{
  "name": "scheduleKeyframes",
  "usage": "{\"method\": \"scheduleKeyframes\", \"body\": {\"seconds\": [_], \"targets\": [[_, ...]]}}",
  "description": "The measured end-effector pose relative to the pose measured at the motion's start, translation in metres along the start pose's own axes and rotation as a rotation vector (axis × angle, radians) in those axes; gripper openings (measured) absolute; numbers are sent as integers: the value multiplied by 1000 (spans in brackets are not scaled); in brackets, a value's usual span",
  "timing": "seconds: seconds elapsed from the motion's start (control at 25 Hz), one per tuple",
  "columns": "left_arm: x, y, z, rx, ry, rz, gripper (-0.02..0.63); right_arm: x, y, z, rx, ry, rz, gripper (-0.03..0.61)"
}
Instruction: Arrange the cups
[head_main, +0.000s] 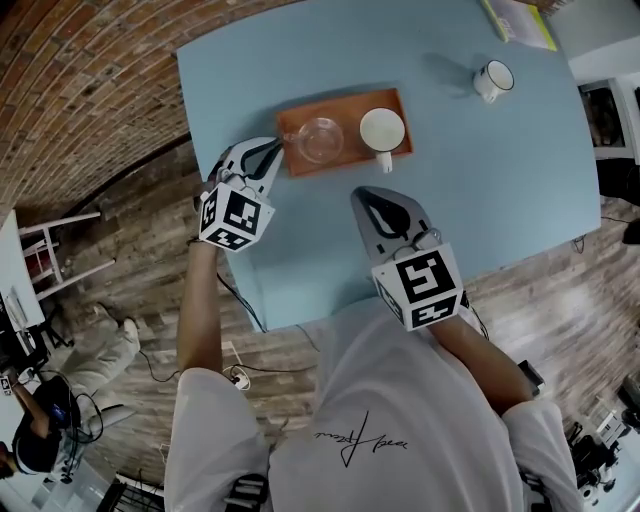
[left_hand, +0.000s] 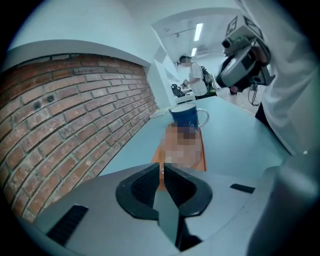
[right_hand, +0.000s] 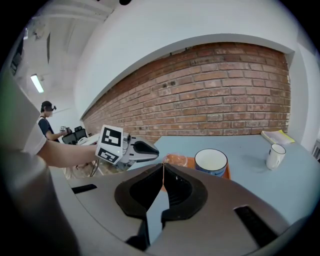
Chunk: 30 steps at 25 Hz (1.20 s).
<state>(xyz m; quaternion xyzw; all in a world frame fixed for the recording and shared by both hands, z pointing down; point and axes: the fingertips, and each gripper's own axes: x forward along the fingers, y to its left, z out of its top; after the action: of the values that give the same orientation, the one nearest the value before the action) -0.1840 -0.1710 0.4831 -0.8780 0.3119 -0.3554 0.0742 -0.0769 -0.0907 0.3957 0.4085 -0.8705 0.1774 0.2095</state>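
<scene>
Indoor shared workspace, part office and part lab. A long wall of exposed red brick (right_hand: 225, 95) runs beside a large, light blue table (head_main: 500, 220). Bright strip lights (left_hand: 198, 31) are set in a white ceiling. The floor is worn wooden planks (head_main: 130, 220), with loose black cables (head_main: 240, 303) trailing across it. In the background, a person in a white top (right_hand: 46, 125) stands by dark computer monitors (right_hand: 76, 136). Another person (left_hand: 192, 75) works at a cluttered white bench.
</scene>
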Motion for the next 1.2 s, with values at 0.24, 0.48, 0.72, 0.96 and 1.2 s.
{"method": "scheduleKeyframes", "body": {"seconds": [0.24,0.48,0.72,0.96,1.2], "targets": [[8,-4,-5,71,33,-152,114,8,1,-3,5,29,12,23],[16,-7,-9,198,112,-253,121,10,1,-7,14,45,27,23],[26,-11,-2,291,153,-346,121,9,2,-11,23,59,35,23],[35,-15,-4,367,205,-423,122,12,-2,-12,41,62,36,23],[40,-18,-5,401,230,-438,121,13,-5,-12,66,60,32,23]]}}
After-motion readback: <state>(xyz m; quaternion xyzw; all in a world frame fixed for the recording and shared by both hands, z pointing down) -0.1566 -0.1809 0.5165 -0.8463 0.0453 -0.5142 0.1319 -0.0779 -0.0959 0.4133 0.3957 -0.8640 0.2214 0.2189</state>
